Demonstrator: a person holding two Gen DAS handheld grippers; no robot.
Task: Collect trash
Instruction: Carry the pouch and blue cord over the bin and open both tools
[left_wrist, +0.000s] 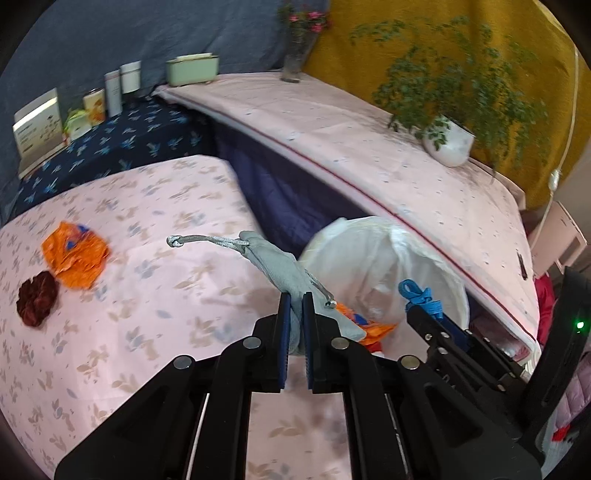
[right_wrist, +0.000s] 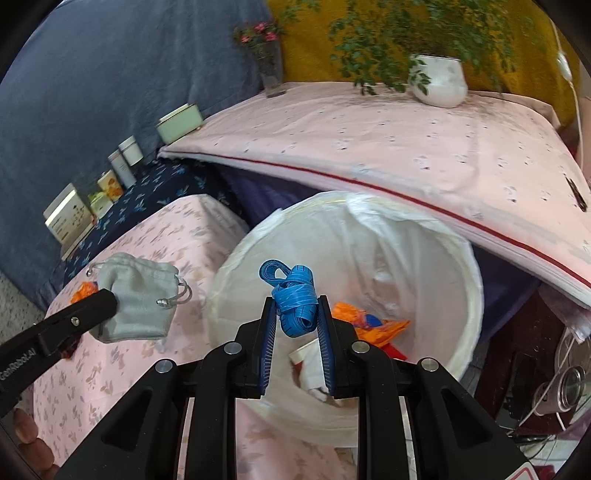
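Note:
My left gripper (left_wrist: 296, 301) is shut on a grey drawstring pouch (left_wrist: 280, 269) and holds it above the pink floral table, left of the bin. The pouch also shows in the right wrist view (right_wrist: 138, 295). My right gripper (right_wrist: 295, 306) is shut on a blue tape bundle (right_wrist: 295, 295) and holds it over the white lined trash bin (right_wrist: 461, 295). The bundle also shows in the left wrist view (left_wrist: 421, 297). Orange wrappers (right_wrist: 373, 325) and white scraps lie inside the bin. An orange wrapper (left_wrist: 75, 258) and a dark red crumpled item (left_wrist: 37, 297) lie on the table at the left.
A pink-covered raised surface (left_wrist: 369, 147) behind the bin carries a white plant pot (left_wrist: 448, 142), a glass vase (left_wrist: 295, 59) and a green box (left_wrist: 192, 68). Boxes and tins (left_wrist: 96, 103) stand on the dark blue cloth at the back left.

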